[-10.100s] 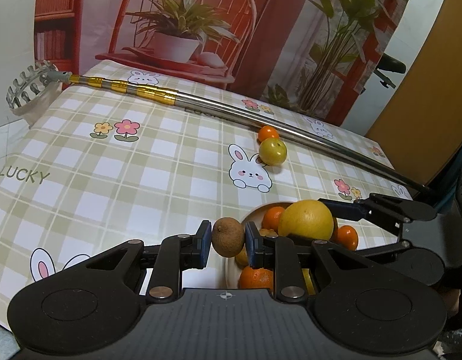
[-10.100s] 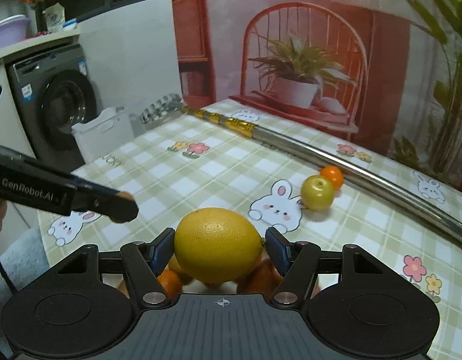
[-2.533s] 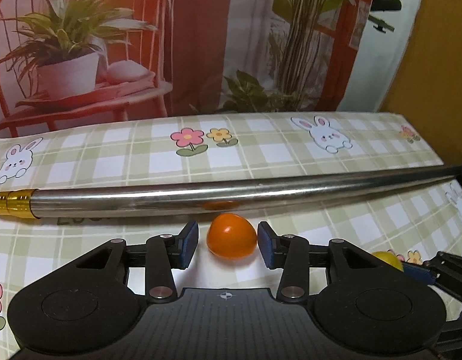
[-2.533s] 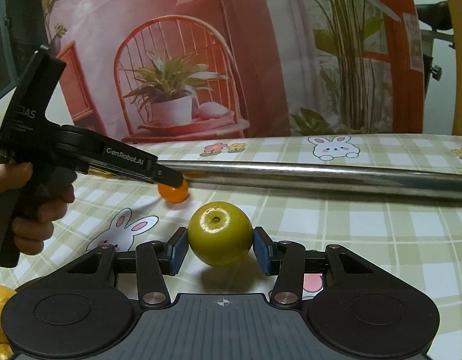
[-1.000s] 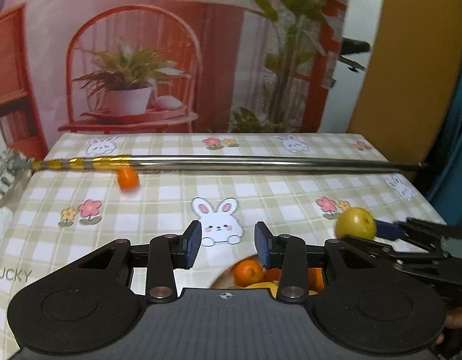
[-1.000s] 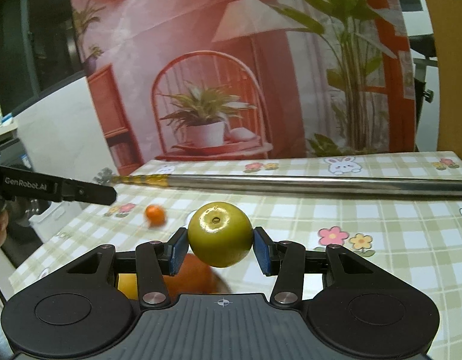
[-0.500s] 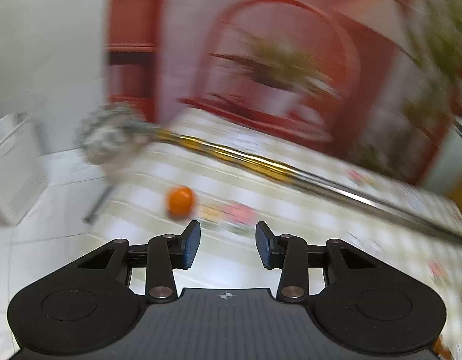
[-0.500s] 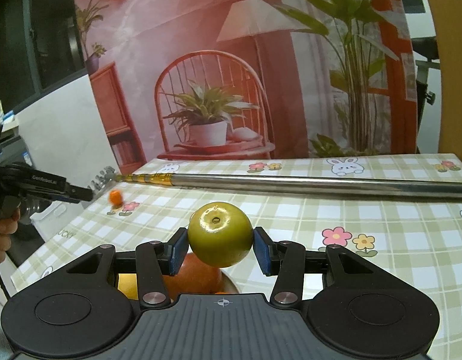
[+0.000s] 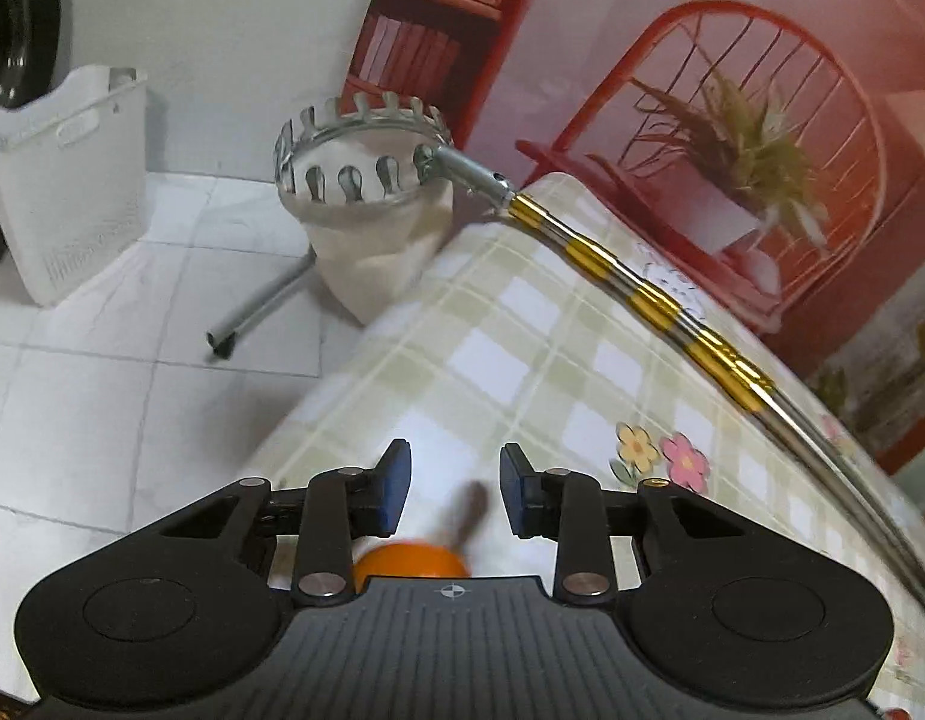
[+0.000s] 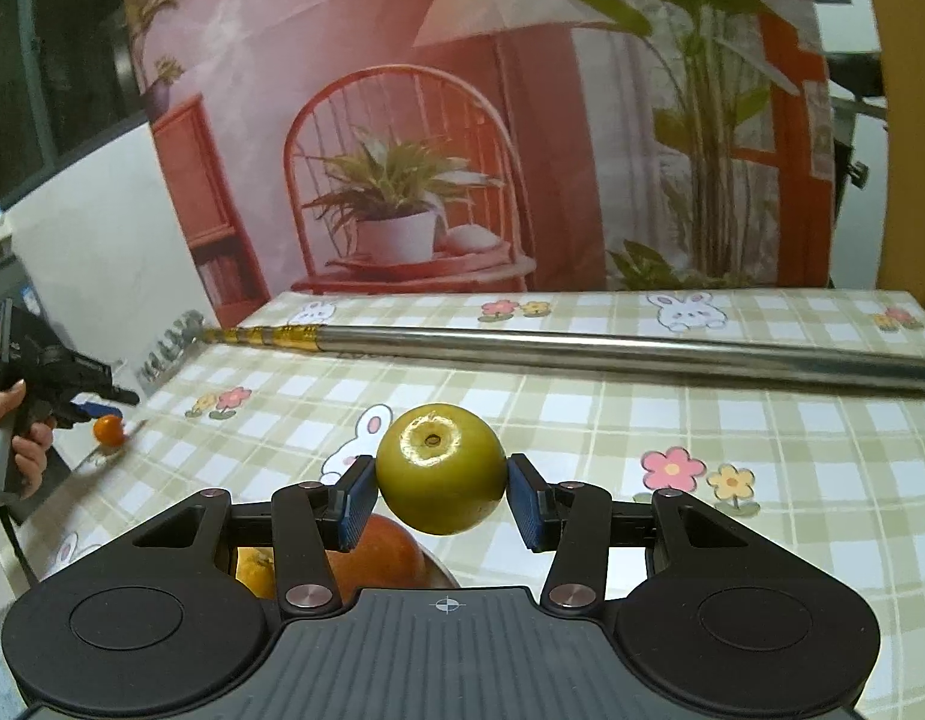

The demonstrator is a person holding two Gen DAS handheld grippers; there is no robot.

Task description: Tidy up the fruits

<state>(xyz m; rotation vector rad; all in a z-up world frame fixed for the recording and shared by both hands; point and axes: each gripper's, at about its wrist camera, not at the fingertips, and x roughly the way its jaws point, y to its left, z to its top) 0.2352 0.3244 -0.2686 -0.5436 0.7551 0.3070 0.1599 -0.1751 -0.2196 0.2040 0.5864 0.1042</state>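
The right gripper [image 10: 441, 489] is clamping a round yellow-green fruit [image 10: 441, 468]; the left gripper [image 9: 453, 483], jaws apart and just narrowing, is reaching over a small orange citrus [image 9: 410, 561].

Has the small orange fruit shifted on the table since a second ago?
Yes. The small orange fruit has rolled leftward along the metal pole, from near the bunny print to the table's left edge, beside the left gripper.
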